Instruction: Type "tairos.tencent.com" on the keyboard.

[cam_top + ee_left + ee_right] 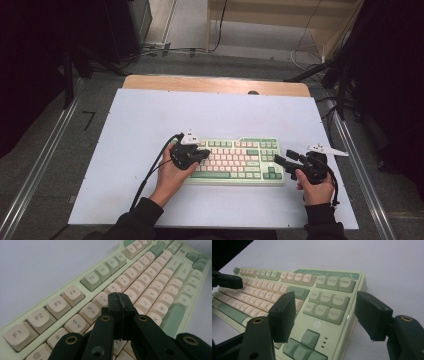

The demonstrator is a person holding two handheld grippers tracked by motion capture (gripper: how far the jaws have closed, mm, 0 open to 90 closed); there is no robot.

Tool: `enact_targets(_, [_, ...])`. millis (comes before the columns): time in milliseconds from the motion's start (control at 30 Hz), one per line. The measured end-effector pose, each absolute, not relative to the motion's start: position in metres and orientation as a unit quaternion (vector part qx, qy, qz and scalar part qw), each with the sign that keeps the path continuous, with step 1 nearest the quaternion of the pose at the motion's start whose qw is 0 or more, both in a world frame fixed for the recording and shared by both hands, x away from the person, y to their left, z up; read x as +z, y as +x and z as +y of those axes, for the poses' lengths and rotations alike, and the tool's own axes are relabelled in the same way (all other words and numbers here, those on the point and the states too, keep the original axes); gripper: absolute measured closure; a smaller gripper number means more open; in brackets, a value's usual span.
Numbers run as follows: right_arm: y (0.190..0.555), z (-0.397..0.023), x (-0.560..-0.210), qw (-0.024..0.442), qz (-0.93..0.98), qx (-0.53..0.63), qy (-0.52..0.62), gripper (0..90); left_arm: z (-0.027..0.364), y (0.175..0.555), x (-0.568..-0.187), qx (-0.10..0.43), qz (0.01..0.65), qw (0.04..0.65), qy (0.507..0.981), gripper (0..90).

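High view gives me the whole white table (150, 120) with the green and cream keyboard (235, 162) lying near its front edge, my left claw (200, 154) over the keyboard's left end and my right claw (281, 161) at its right end. Left gripper view adds that the left claw (121, 305) is pressed narrow with nothing between its jaws, above the number row, while right gripper view shows the right claw (327, 316) spread wide, framing the arrow keys (305, 345).

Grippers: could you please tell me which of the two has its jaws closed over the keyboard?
The left gripper: its jaws are pressed together above the keyboard, whereas the right gripper has its jaws wide apart.
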State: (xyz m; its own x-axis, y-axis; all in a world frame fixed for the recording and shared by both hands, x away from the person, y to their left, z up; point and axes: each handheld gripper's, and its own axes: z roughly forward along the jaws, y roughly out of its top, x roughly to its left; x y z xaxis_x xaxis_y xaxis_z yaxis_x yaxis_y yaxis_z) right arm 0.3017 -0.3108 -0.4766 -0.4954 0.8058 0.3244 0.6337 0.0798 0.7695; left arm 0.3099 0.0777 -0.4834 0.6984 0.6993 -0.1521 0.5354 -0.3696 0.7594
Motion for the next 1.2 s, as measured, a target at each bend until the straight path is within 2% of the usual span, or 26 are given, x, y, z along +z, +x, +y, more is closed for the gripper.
enact_targets(300, [0.302,-0.311,-0.477,0.092,0.73,0.463,0.494,31.7,0.076,0.312,-0.487,0.1,0.378,0.402,0.828,90.0])
enact_targets(467, [0.302,-0.311,-0.477,0.092,0.73,0.464,0.494,31.7,0.077,0.311,-0.485,0.095,0.38,0.418,0.82,87.5])
enact_targets(567, [0.302,-0.311,-0.477,0.091,0.729,0.464,0.495,31.7,0.08,0.309,-0.48,0.095,0.38,0.43,0.814,82.0])
enact_targets(967, [0.302,-0.311,-0.477,0.092,0.729,0.463,0.495,31.7,0.1,0.3,-0.466,0.111,0.411,0.479,0.768,34.1])
enact_targets(1067, [0.302,-0.311,-0.477,0.092,0.729,0.463,0.495,31.7,0.106,0.298,-0.465,0.114,0.415,0.482,0.763,30.4])
enact_targets(1200, [0.302,-0.311,-0.478,0.091,0.73,0.463,0.495,31.6,0.116,0.293,-0.465,0.114,0.418,0.484,0.761,30.4])
